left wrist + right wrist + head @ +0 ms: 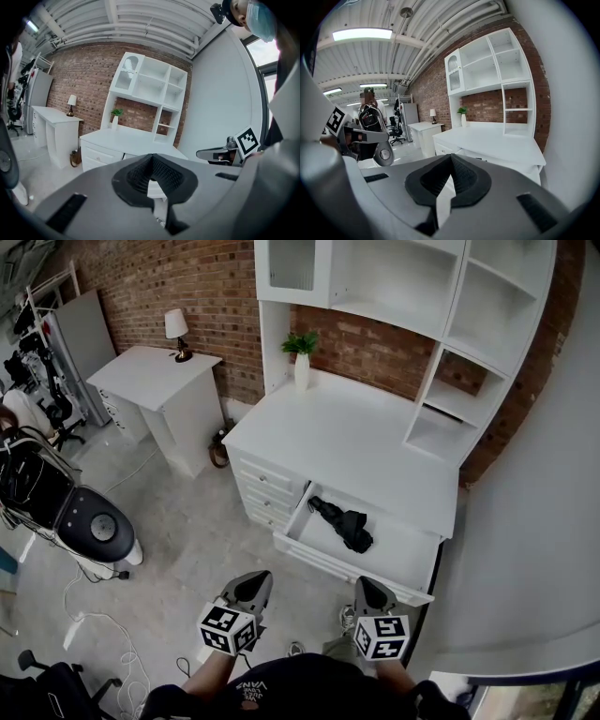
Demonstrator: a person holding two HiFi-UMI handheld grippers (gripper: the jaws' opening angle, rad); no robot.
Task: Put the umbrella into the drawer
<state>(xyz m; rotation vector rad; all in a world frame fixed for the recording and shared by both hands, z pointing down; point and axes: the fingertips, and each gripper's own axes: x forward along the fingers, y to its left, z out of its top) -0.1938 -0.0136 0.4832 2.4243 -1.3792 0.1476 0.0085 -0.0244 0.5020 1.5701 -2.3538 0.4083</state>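
The left gripper is pressed together with nothing in it: its own view shows the two dark pads meeting along one seam, with only the white furniture beyond. It points forward and a little down, held low in front of the person. The open drawer's near left corner lies ahead of it and to its right, so this gripper sits just outside the drawer's width.

The umbrella is ahead and to the right of that gripper. It is black, folded, and already lying on the floor of the drawer, in the drawer's left half. Its long axis runs on a slant. The thin end is farther from the grippers and toward the left gripper's side, close under the edge of the bench. The bulkier end is nearer the drawer front and toward the right. Neither gripper touches it, and both are well apart from it.

The right gripper is also closed on nothing, its pads together in its own view. It faces the drawer front squarely, with the umbrella ahead and slightly to its left. That makes it the nearer of the two to the umbrella's thick end.

With the umbrella inside, the placing looks done. If the drawer is to be shut next, what matters is the front panel just ahead. The right gripper is lined up with the middle of the panel, while the left would have to shift to its right to meet it.
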